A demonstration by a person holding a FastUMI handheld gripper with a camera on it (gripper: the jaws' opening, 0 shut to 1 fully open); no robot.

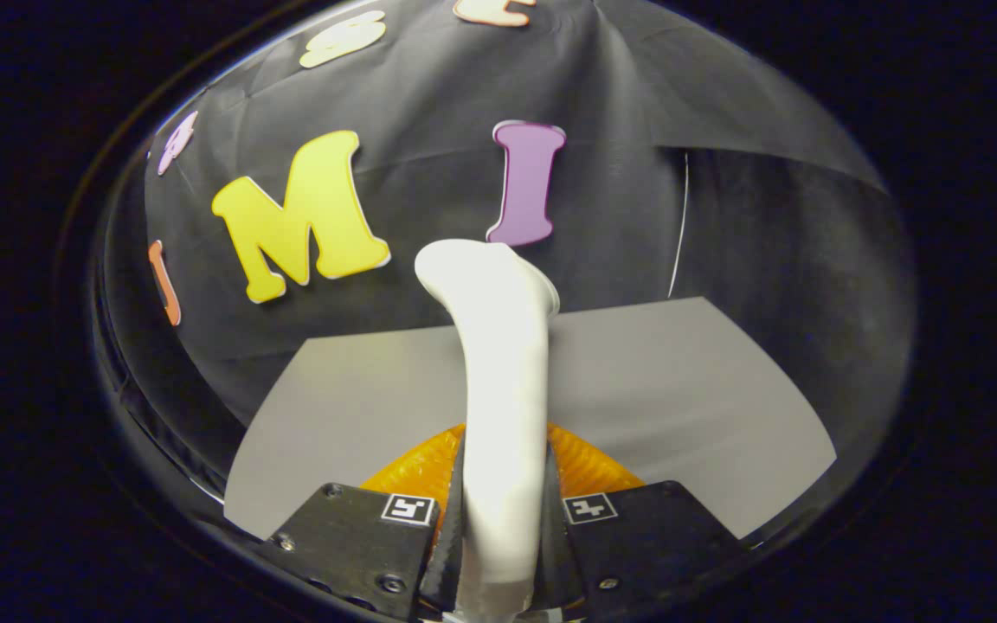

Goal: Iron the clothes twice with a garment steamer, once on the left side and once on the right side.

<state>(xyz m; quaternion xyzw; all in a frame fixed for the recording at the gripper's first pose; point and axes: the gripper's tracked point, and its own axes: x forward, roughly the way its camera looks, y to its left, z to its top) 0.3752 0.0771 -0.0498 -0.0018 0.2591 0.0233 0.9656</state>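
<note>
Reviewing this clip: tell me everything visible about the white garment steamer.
The garment steamer is a smooth, glossy white plastic-looking body, a long handle widening to a bent head at the far end. It stands up between the fingers of the tongs, which press on its handle from both sides. Beyond it lie an orange ribbed piece and a grey surface. No garment touches it.

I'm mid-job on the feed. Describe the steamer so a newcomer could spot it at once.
Start at the grey table before the black cloth wall. Rising above it, clamped between the gripper fingers, is the garment steamer: a smooth white handle flaring to a bent head. It alone is white; an orange ribbed object sits behind the fingers.
</note>
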